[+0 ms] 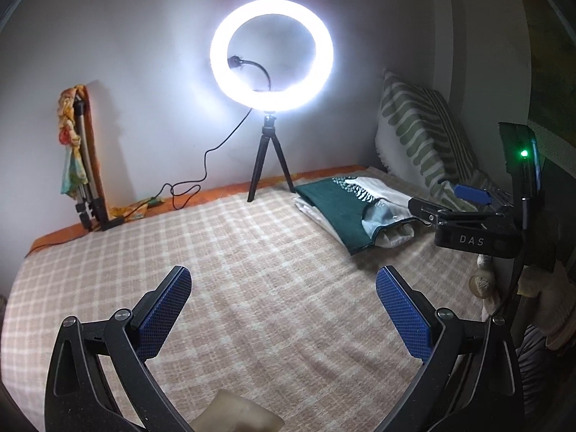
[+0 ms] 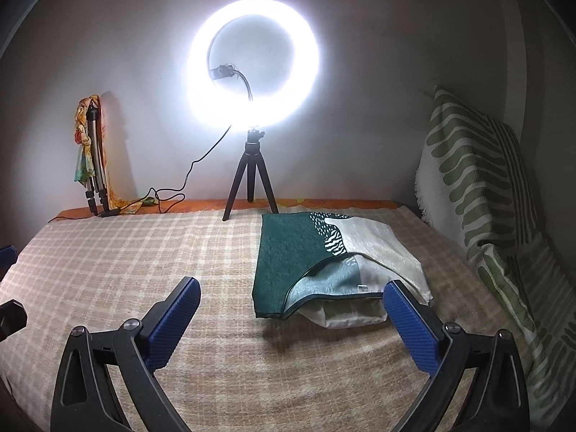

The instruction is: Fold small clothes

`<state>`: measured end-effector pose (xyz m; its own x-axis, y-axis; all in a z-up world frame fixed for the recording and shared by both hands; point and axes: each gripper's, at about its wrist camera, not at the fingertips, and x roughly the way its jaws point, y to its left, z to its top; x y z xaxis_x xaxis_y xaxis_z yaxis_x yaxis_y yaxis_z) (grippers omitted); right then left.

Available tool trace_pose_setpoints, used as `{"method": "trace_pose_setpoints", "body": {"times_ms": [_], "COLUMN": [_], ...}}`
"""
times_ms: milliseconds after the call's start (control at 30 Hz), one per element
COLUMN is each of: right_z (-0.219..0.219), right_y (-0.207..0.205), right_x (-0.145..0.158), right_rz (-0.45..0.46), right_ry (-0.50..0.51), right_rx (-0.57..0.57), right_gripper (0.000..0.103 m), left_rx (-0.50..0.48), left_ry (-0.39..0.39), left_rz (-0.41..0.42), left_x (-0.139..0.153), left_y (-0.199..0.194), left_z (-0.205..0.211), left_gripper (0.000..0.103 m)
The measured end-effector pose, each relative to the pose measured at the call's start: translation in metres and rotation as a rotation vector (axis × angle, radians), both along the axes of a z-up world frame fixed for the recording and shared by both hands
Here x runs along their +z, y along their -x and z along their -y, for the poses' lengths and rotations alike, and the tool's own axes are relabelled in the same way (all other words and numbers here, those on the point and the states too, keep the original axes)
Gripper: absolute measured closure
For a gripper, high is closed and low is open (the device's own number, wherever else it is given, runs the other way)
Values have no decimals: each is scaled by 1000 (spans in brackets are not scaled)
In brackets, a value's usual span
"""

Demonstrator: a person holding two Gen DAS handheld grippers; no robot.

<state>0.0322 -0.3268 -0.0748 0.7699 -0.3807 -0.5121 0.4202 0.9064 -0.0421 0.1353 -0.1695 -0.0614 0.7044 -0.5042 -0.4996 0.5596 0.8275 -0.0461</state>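
Both grippers spread wide, nothing btwn: left gripper, right gripper. Folded green/white cloth on checked bed, near right gripper.

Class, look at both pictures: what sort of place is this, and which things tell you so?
Probably a bedroom set up for filming: a bed under a checked blanket, pillows against the wall, a ring light.

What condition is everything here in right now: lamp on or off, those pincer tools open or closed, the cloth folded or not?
White ring light on black tripod: switched on, standing upright.
Left hand-held gripper: open, empty.
Right hand-held gripper: open, empty.
Green-and-cream patterned cloth: folded over, lying on the bed, one corner lifted.
Green-striped cream cushion: leaning upright.
Checked beige blanket: spread flat.
Silver tripod: folded, leaning on wall.
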Motion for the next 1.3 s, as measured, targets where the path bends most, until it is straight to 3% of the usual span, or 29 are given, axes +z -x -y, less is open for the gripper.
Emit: {"method": "trace_pose_setpoints", "body": {"times_ms": [433,1300], "right_z": [-3,-6], "right_y": [-4,0], "right_x": [-13,-13], "right_rz": [18,44], "right_ry": [-20,-14], "right_rx": [-17,-54], "right_gripper": [0,0], "left_rx": [44,45], "left_ry": [-81,-60], "left_rz": [6,16], "left_x": [-20,-14], "left_y": [-7,-1], "left_z": [2,-6], "left_gripper": [1,1]}}
